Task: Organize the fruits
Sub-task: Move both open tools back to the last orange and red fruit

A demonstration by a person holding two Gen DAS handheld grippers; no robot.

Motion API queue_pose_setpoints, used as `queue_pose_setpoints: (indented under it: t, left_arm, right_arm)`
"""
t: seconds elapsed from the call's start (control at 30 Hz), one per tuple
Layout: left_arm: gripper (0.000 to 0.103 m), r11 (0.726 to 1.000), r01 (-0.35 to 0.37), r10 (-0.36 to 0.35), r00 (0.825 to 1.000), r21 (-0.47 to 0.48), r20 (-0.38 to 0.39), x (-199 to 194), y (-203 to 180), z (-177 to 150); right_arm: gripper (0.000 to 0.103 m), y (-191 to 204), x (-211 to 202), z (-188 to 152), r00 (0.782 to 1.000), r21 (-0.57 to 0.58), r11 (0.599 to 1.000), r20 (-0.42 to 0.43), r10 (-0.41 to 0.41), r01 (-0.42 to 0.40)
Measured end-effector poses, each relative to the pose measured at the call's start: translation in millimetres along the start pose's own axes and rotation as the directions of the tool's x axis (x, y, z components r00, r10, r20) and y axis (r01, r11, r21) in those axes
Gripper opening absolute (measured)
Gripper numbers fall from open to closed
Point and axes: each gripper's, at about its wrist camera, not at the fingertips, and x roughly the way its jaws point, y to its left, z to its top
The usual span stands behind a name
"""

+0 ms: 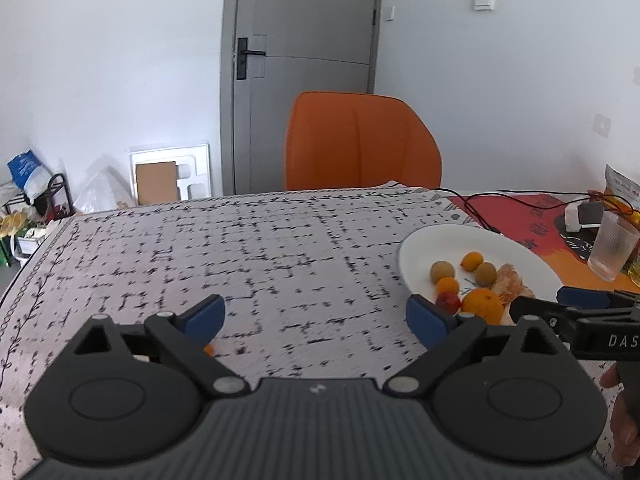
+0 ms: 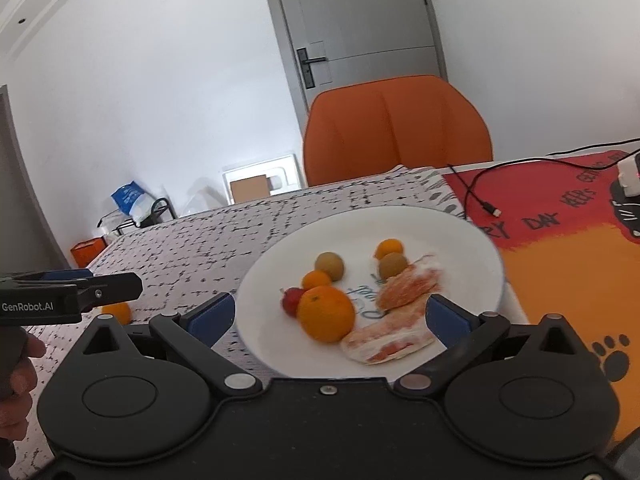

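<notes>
your white plate (image 2: 472, 240) holds one large orange (image 2: 326, 314), two small oranges (image 2: 316, 280), two greenish-brown round fruits (image 2: 329, 265), one small red fruit (image 2: 292, 300) and what look like two peeled citrus pieces (image 2: 390, 342), though they are blurred. one more small orange (image 2: 117, 312) lies on the patterned tablecloth (image 1: 260, 248), left of the plate. your left gripper (image 1: 316, 316) and right gripper (image 2: 330, 314) both stand spread wide, holding nothing. bare cloth runs left to the table's edge.

Soft daylight, fisheye-bent edges, plate (image 2: 460, 232) perhaps motion-blurred.
</notes>
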Motion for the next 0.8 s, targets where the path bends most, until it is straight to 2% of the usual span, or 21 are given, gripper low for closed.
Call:
queue_pose_setpoints:
  t: [0.17, 0.27, 0.53, 0.8]
  left_arm:
    - [0.097, 0.998, -0.031, 0.032, 0.999, -0.048, 0.013, -10, 22, -5]
    - [0.097, 0.997, -0.026, 0.027, 1.000, -0.079, 0.013, -16, 35, -7]
    - [0.094, 0.994, -0.058, 0.058, 0.998, -0.095, 0.002, -30, 60, -16]
    - [0.096, 0.985, -0.101, 0.103, 0.995, -0.139, 0.007, -43, 85, -25]
  right_arm:
    - [0.103, 14, 2, -2, 1.000, -0.019, 1.000, -0.011, 0.022, -0.022]
    - [0.103, 23, 4, -4, 0.999, -0.027, 0.999, -0.021, 0.036, -0.037]
    - [0.103, 51, 8, -6, 0.996, -0.062, 0.995, -0.039, 0.078, -0.081]
    - [0.103, 81, 15, -10, 0.990, -0.102, 0.986, -0.065, 0.127, -0.133]
